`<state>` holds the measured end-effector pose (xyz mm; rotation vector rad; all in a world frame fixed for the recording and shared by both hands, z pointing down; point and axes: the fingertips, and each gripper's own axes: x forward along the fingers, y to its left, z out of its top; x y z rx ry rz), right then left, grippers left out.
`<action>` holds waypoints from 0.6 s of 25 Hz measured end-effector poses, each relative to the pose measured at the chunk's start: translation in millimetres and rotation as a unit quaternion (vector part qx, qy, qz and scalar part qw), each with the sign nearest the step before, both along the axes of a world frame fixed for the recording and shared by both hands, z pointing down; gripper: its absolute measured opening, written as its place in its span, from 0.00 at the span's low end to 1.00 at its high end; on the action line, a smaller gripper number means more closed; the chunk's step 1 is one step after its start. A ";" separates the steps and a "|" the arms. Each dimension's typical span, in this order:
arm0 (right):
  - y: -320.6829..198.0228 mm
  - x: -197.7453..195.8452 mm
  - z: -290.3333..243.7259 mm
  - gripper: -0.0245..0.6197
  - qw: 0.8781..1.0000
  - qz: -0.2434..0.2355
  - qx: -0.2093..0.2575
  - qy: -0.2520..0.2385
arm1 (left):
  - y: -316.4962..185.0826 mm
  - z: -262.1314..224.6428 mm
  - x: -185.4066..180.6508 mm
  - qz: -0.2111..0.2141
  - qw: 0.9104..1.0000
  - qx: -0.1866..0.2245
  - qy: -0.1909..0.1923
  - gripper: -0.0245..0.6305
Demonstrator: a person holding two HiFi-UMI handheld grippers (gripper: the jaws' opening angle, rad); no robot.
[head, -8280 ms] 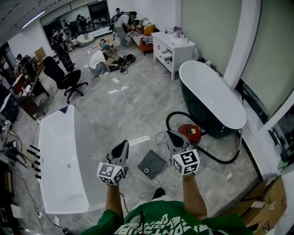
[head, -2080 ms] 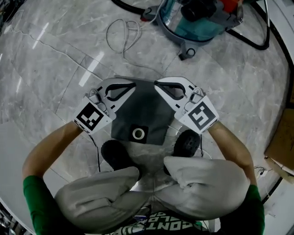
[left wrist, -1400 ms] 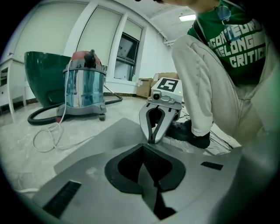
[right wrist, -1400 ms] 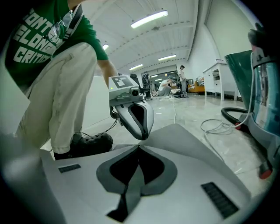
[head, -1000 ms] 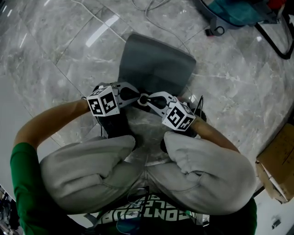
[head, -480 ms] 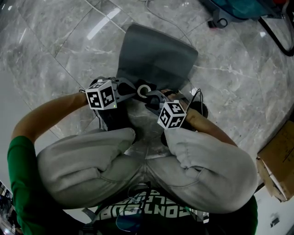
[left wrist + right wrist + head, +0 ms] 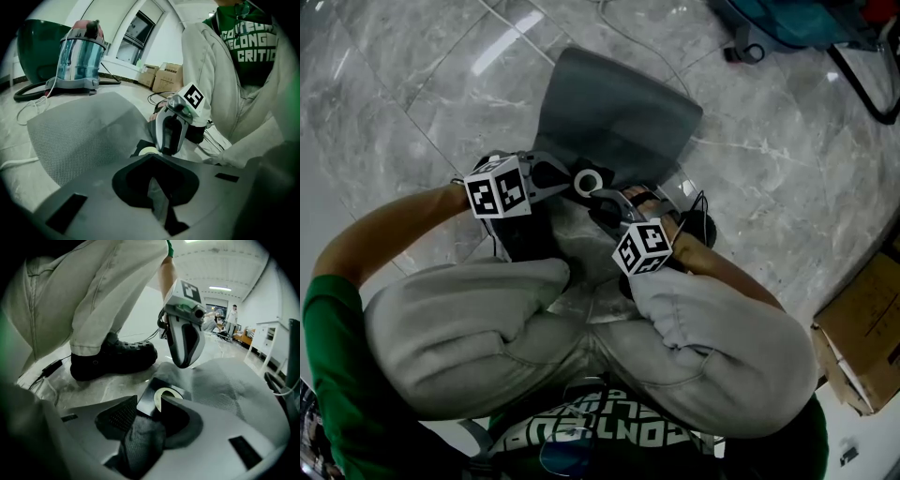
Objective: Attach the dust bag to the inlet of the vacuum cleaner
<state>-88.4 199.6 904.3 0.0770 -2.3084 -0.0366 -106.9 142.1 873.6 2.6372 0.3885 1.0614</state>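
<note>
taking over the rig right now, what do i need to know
Grippers: left gripper is shut on the dust bag fabric, near its collar ring. The right gripper jaws have just opened, with bag fabric loose between them.
Things: the bag lies mostly on the floor; the vacuum cleaner stands apart beyond it.
Done: nothing attached yet.
Left: regrip, carry the bag over, fit the ring on the inlet.

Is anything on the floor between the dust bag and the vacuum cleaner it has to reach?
No solid obstacle. Between the dust bag and the vacuum cleaner there is bare marble floor, crossed only by a thin white cable lying flat.
</note>
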 end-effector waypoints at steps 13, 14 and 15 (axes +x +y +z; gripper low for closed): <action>-93.6 31.2 -72.3 0.24 0.984 0.150 0.037 -0.093 | -54.8 -32.6 10.6 -0.017 0.998 0.030 0.053 0.04; -99.6 34.1 -74.5 0.22 0.983 0.156 0.034 -0.095 | -57.9 -34.8 11.8 -0.022 0.998 0.026 0.056 0.04; -104.4 36.7 -75.4 0.21 0.982 0.161 0.029 -0.096 | -61.3 -36.4 13.0 -0.028 0.998 0.023 0.057 0.04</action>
